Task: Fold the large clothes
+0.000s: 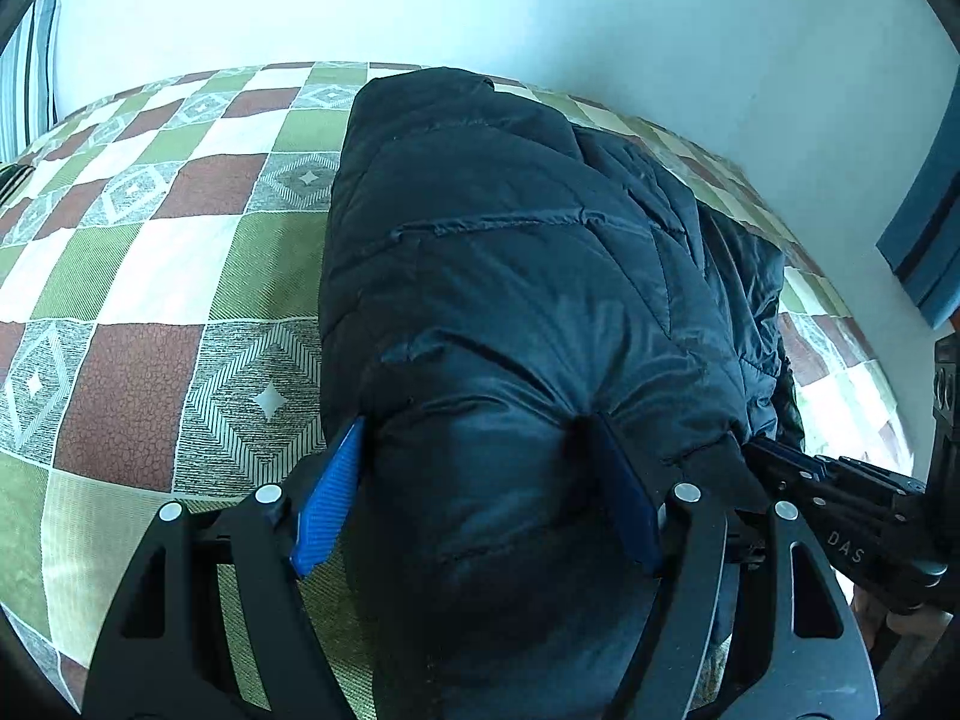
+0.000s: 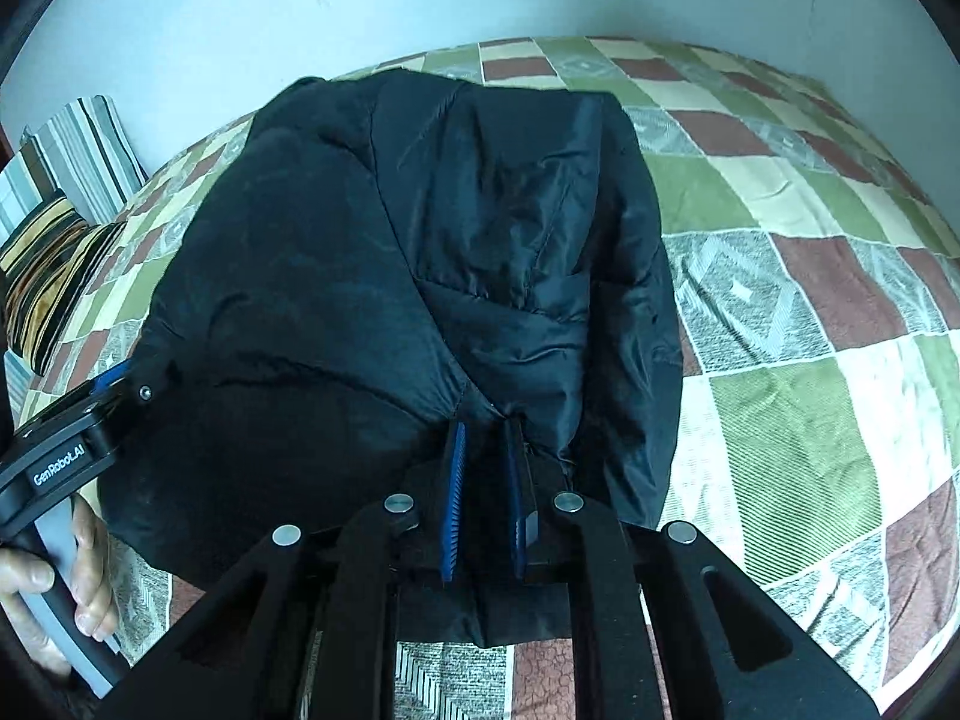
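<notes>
A dark navy puffer jacket [image 1: 510, 252] lies folded into a thick bundle on the checked bedspread [image 1: 150, 276]. My left gripper [image 1: 480, 480] straddles the bundle's near end, and its blue pads [image 1: 333, 498] press into the padded fabric from both sides. In the right wrist view the same jacket [image 2: 390, 252] fills the middle. There my right gripper [image 2: 485, 438] is shut on a gathered pinch of the near edge, and creases fan out from the grip. Each gripper shows at the edge of the other's view: the right gripper [image 1: 840, 492] and the left gripper [image 2: 90, 414].
Striped pillows [image 2: 72, 144] and a brown striped cushion [image 2: 54, 276] lie at the bed's left end. A pale wall [image 1: 540, 0] runs behind the bed. A blue panel [image 1: 924, 228] hangs at the right. A person's hand [image 2: 90, 576] holds the left gripper's handle.
</notes>
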`<act>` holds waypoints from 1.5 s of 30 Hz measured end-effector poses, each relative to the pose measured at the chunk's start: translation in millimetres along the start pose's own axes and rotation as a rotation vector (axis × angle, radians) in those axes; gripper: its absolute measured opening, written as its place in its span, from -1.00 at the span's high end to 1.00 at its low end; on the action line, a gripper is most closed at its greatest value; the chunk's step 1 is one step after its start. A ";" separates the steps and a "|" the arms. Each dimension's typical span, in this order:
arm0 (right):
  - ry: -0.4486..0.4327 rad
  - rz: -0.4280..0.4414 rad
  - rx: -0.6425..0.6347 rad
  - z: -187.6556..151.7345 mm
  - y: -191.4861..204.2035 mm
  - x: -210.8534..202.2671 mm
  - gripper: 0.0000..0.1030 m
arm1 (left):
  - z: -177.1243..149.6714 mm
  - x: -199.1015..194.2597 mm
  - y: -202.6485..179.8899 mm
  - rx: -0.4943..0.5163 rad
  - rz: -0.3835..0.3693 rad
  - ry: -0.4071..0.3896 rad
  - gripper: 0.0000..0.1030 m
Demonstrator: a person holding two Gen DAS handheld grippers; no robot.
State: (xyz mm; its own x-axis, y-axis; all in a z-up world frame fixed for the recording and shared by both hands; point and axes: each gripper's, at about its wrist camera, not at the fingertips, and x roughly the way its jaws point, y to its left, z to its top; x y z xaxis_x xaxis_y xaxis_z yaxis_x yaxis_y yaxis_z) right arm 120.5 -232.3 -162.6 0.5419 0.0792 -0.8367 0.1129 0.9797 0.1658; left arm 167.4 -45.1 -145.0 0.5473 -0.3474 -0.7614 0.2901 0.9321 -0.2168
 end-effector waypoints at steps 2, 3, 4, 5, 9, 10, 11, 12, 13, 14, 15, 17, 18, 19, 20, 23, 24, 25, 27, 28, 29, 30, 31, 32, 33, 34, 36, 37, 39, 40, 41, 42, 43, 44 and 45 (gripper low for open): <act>0.002 0.015 0.019 -1.6 -3.4 3.8 0.77 | -1.2 0.8 -1.9 0.007 0.008 -0.008 -0.41; 0.002 0.023 0.028 -1.8 -5.2 4.3 0.77 | -1.2 0.2 -3.1 0.013 0.012 -0.009 -0.41; 0.001 0.028 0.032 -2.0 -6.3 3.5 0.77 | -0.3 -0.6 -3.4 0.016 0.013 -0.008 -0.41; 0.001 0.028 0.031 -1.9 -5.4 3.0 0.78 | 1.1 -2.0 -3.5 0.017 0.012 -0.004 -0.40; -0.003 0.025 0.032 -1.2 -4.4 2.1 0.78 | 5.9 -5.8 -3.6 0.019 0.011 0.003 -0.39; -0.005 0.023 0.030 -1.4 -4.0 1.3 0.77 | 7.1 -7.5 -4.1 0.020 0.013 0.002 -0.38; -0.005 0.022 0.027 -1.3 -3.8 0.9 0.77 | 8.1 -8.2 -4.0 0.020 0.013 0.003 -0.38; -0.003 0.022 0.025 -0.9 -3.8 0.5 0.77 | 9.7 -9.0 -3.8 0.017 0.013 0.006 -0.37; -0.001 0.025 0.026 -0.4 -4.4 0.0 0.77 | 11.0 -9.8 -3.6 0.017 0.013 0.006 -0.33; -0.001 0.027 0.026 0.2 -4.5 -0.8 0.77 | 11.5 -10.3 -3.5 0.020 0.014 0.006 -0.31; -0.002 0.028 0.025 0.9 -4.2 -2.3 0.77 | 13.0 -11.3 -3.4 0.024 0.016 0.005 -0.30; -0.004 0.025 0.021 0.8 -3.3 -4.8 0.75 | 14.6 -12.5 -3.2 0.025 0.015 0.004 -0.28; -0.003 0.023 0.018 0.9 -2.9 -5.4 0.75 | 15.5 -12.6 -2.8 0.025 0.015 0.004 -0.28; -0.003 0.021 0.016 1.1 -2.6 -6.2 0.75 | 16.2 -12.6 -2.6 0.026 0.017 0.005 -0.27; -0.003 0.020 0.015 1.5 -2.6 -7.0 0.74 | 16.4 -12.7 -3.0 0.028 0.018 0.005 -0.27; -0.003 0.018 0.011 3.5 -1.5 -9.8 0.74 | 19.1 -14.4 -3.6 0.036 0.019 0.000 -0.26; -0.002 0.018 0.008 4.3 -1.4 -10.6 0.74 | 20.3 -15.0 -3.4 0.036 0.019 -0.001 -0.26; 0.000 0.017 0.004 4.9 -1.0 -11.8 0.74 | 22.1 -15.7 -2.7 0.035 0.018 -0.002 -0.26; 0.002 0.016 -0.002 5.7 -0.4 -13.4 0.74 | 25.2 -17.3 -2.1 0.034 0.019 -0.007 -0.26; 0.003 0.017 -0.004 6.2 -0.3 -14.4 0.74 | 26.9 -18.2 -1.3 0.033 0.020 -0.011 -0.26; 0.005 0.017 -0.005 7.1 0.0 -14.7 0.74 | 29.4 -19.2 0.1 0.032 0.019 -0.015 -0.26; 0.007 0.017 -0.006 7.9 0.0 -15.7 0.74 | 31.1 -19.5 1.2 0.031 0.020 -0.018 -0.26; 0.010 0.017 -0.008 9.6 0.6 -18.2 0.73 | 33.6 -19.6 2.5 0.032 0.021 -0.020 -0.26; 0.009 0.018 -0.008 11.5 0.8 -20.5 0.73 | 35.1 -19.6 3.2 0.034 0.022 -0.021 -0.26; 0.003 0.019 -0.007 14.6 1.4 -24.4 0.73 | 38.0 -19.3 4.2 0.038 0.025 -0.022 -0.26; -0.008 0.021 -0.005 18.0 2.5 -28.2 0.73 | 41.1 -18.9 5.0 0.043 0.030 -0.025 -0.26; -0.044 0.024 -0.007 26.9 5.3 -37.8 0.59 | 47.0 -18.4 5.5 0.049 0.037 -0.031 -0.26; -0.065 0.019 -0.013 33.7 7.0 -41.4 0.50 | 51.0 -18.0 6.0 0.050 0.041 -0.035 -0.26; -0.080 0.010 -0.023 46.1 9.6 -41.8 0.49 | 57.9 -17.1 7.1 0.050 0.044 -0.040 -0.25; -0.088 0.008 -0.025 53.1 11.2 -41.0 0.49 | 62.0 -16.1 7.6 0.049 0.047 -0.043 -0.25; -0.096 0.008 -0.026 58.7 12.5 -40.3 0.49 | 66.4 -14.4 7.9 0.048 0.050 -0.043 -0.25; -0.106 0.005 -0.026 66.3 13.9 -38.6 0.49 | 69.8 -13.1 8.2 0.046 0.050 -0.042 -0.25; -0.114 0.000 -0.025 74.0 15.2 -35.9 0.49 | 73.3 -11.4 8.0 0.042 0.049 -0.041 -0.25; -0.116 -0.003 -0.022 79.5 15.4 -33.9 0.49 | 77.4 -8.5 7.0 0.038 0.044 -0.038 -0.24; -0.119 -0.006 -0.017 86.3 15.6 -30.0 0.49 | 80.5 -6.2 6.5 0.035 0.042 -0.035 -0.24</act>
State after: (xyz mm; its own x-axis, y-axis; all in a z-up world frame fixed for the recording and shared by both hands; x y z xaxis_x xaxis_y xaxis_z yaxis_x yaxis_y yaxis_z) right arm 177.8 -235.3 -89.9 0.6365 0.0519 -0.7695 0.1028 0.9831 0.1514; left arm 229.1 -45.2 -92.5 0.5867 -0.3123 -0.7471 0.2934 0.9419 -0.1634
